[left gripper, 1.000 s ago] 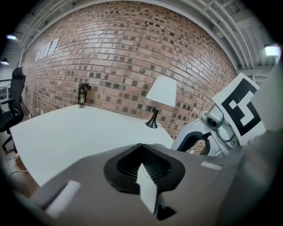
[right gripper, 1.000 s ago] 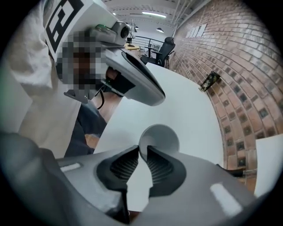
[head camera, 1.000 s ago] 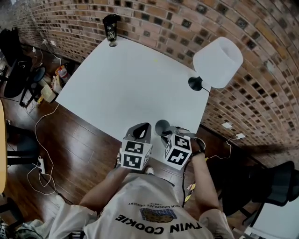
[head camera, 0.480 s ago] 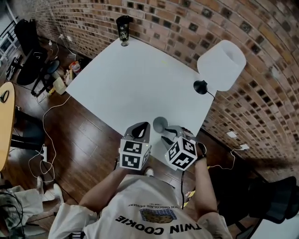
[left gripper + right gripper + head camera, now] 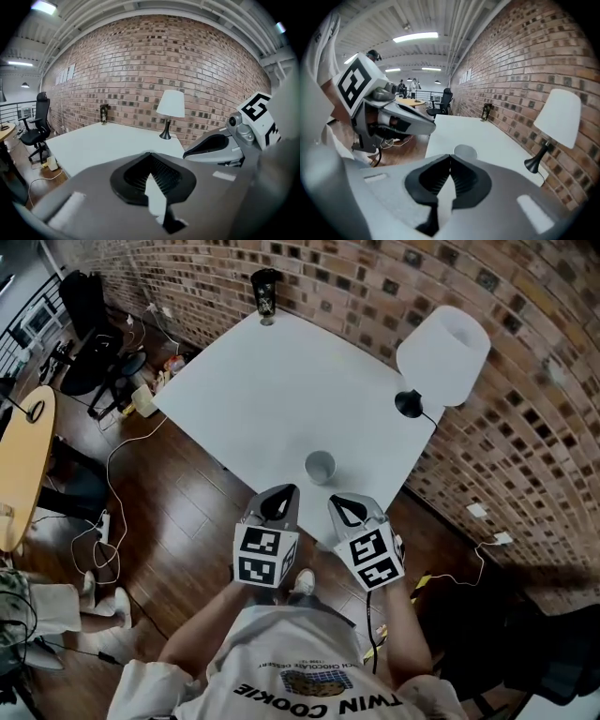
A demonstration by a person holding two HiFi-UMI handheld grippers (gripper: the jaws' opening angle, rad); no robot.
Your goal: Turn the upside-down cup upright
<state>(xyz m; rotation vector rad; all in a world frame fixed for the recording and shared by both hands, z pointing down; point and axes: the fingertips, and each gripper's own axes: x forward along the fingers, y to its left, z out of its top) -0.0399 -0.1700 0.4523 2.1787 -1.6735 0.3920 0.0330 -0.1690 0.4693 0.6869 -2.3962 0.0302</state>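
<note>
At the far left of the head view, off the worktop: a dark chair and loose cables on the wooden floor. No part in the task.

Item 1 – dark container, standing at the worktop's far corner against the brick wall. Well apart from everything else; what it is exactly cannot be made out.

Item 2 – left gripper, held at the near edge of the worktop. Its own view shows the jaws clenched tip to tip with nothing between them.

Item 3 – cup, pale grey, standing alone on the worktop near the near edge, just beyond both grippers and touching neither. The head view looks down into a rimmed mouth, and the right gripper view shows the same round opening, so it reads as mouth-up.

Item 4 – right gripper, beside the left one and level with it. Jaws pressed together, empty, pointed toward the cup.

Item 5 – lamp, white shade on a black base, at the worktop's right corner.

Status: by the look of the cup, the turn is done and the cup is set down and let go. Nothing appears left to do beyond keeping the grippers clear of it.
</note>
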